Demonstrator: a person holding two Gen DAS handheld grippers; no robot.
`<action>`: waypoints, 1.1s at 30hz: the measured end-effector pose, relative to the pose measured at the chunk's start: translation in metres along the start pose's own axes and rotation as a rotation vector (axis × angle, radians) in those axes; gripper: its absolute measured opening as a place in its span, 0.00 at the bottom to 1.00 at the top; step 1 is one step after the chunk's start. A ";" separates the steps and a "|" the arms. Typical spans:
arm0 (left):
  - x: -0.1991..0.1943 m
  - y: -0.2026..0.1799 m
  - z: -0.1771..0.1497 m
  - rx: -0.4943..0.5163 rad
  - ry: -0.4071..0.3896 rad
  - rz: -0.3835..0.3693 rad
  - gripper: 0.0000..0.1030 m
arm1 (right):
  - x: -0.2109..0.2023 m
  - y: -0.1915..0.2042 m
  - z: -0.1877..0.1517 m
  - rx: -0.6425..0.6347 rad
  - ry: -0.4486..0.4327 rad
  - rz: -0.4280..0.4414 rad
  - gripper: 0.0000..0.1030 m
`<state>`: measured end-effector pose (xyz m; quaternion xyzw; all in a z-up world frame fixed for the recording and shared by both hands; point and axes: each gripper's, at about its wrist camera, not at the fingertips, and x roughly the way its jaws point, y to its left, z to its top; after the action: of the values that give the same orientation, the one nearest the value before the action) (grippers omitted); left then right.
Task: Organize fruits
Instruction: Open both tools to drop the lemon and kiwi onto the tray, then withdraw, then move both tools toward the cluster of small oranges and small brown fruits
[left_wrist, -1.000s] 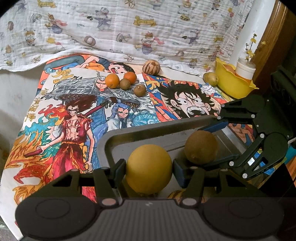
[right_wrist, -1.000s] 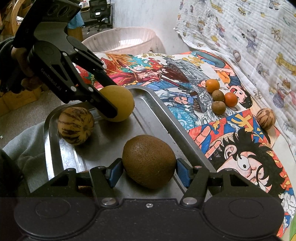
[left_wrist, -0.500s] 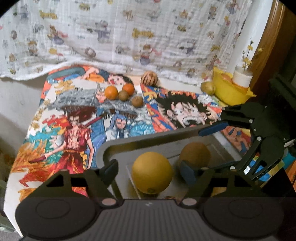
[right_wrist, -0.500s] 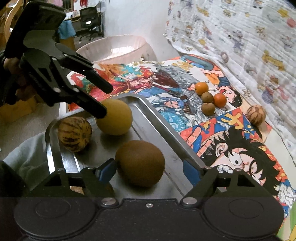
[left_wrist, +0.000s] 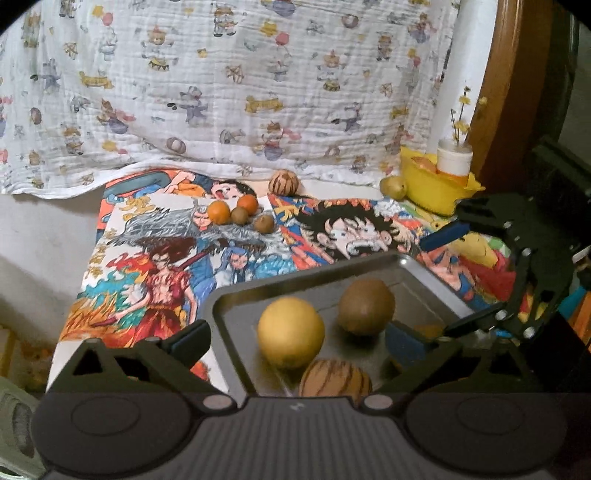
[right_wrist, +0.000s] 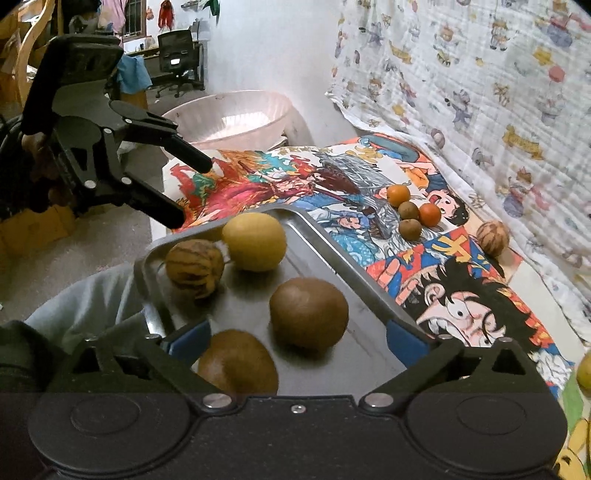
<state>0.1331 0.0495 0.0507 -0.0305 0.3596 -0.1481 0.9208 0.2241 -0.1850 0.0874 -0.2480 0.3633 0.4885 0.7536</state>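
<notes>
Left wrist view: the left gripper (left_wrist: 297, 338) has its jaws opening wide, and the yellow fruit (left_wrist: 291, 332) they pinched a second ago now sits free on the metal tray (left_wrist: 436, 280), clear of both pads. Just beside it, nearer the camera, lies a striped fruit (left_wrist: 334, 378), and beyond it the brown fruit (left_wrist: 366, 305). Right wrist view: the right gripper (right_wrist: 297, 338) is opening too, jaws spread well apart; the brown fruit (right_wrist: 308, 313) it was clamping a second ago rests on the tray (right_wrist: 332, 254) untouched, with a second brown fruit (right_wrist: 238, 363) close under the camera. Both grippers have pulled up and back from the tray since then. Farther out, the left gripper (right_wrist: 184, 192) hangs above the tray's far corner. Out on the comic-print surface (left_wrist: 155, 266) four small fruits (left_wrist: 240, 213) cluster together, another striped fruit (left_wrist: 282, 181) sits behind them by the hanging cloth (left_wrist: 236, 85), and a yellow bowl (left_wrist: 432, 192) stands at the far right
</notes>
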 end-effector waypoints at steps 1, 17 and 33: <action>-0.002 -0.001 -0.003 0.007 0.003 0.003 0.99 | -0.004 0.002 -0.003 -0.002 0.000 -0.004 0.99; -0.019 -0.013 -0.017 0.105 0.048 0.067 0.99 | -0.045 -0.009 -0.048 0.038 0.124 -0.241 0.99; -0.001 0.047 0.033 -0.002 0.050 0.189 0.99 | -0.043 -0.076 0.009 0.091 -0.030 -0.308 0.99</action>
<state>0.1662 0.0930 0.0677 0.0065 0.3842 -0.0609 0.9212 0.2851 -0.2325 0.1279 -0.2590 0.3316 0.3539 0.8353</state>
